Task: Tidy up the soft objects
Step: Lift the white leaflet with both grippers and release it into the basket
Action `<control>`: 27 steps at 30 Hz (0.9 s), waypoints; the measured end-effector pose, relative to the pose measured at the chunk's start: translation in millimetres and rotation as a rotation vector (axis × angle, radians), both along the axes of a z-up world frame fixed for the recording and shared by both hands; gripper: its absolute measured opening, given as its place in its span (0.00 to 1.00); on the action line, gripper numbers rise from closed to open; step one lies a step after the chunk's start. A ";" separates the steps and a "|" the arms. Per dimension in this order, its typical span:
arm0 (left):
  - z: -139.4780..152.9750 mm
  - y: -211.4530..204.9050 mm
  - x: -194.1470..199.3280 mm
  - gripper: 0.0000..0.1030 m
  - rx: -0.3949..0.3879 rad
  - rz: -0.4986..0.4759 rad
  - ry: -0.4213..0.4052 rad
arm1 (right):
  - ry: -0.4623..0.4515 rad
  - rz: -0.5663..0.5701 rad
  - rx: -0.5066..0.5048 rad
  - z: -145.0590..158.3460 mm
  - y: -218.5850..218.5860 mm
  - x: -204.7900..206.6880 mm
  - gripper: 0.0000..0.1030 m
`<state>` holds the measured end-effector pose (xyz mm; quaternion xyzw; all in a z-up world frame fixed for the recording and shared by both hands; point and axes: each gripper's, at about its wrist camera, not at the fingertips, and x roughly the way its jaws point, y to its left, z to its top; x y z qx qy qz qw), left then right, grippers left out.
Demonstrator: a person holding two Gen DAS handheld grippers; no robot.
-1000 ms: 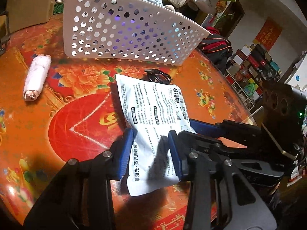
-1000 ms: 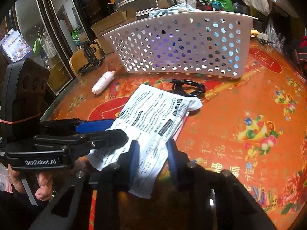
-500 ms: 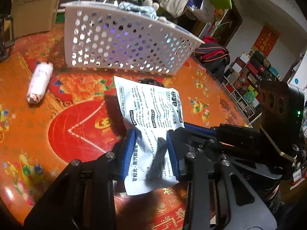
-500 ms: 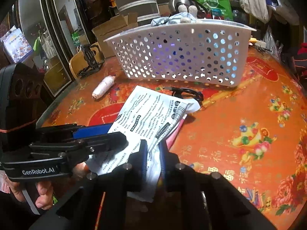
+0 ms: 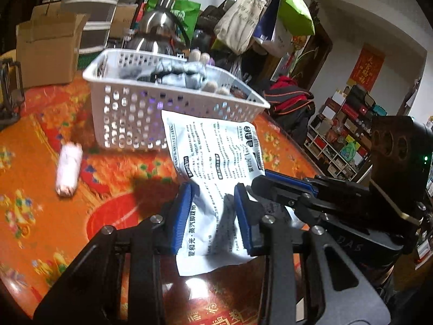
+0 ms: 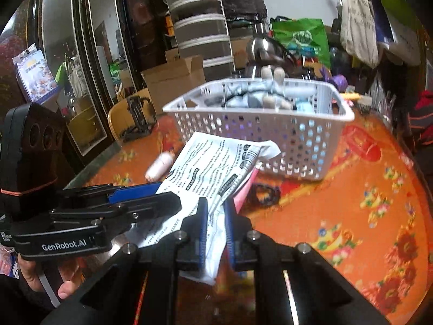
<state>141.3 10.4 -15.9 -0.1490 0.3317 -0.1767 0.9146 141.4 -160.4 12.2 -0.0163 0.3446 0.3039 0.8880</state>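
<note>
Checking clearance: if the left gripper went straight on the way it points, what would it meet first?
Probably the white basket, about at its near wall; the left gripper, shut on the white packet, points there. Depth is unclear.

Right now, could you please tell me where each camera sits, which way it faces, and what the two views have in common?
Left wrist view: on the left gripper, looking along its jaws, which clamp the white packet, toward the white basket; the right gripper enters from the right.
Right wrist view: on the right gripper, jaws pinching the same packet's edge, facing the basket; the left gripper and a hand show at left.
Shared: packet, basket, pale roll, orange table.
</note>
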 end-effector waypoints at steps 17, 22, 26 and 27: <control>52.9 4.2 4.6 0.19 0.057 0.050 -0.107 | -0.110 0.001 -0.029 42.2 12.0 6.4 0.10; 64.9 6.7 8.2 0.19 0.059 0.060 -0.130 | -0.143 0.003 -0.038 57.3 16.5 14.2 0.10; 88.6 10.4 24.3 0.19 0.065 0.070 -0.162 | -0.181 0.002 -0.041 80.4 22.3 35.6 0.10; 96.8 11.0 30.4 0.19 0.076 0.073 -0.179 | -0.184 0.004 -0.034 86.2 23.3 43.0 0.10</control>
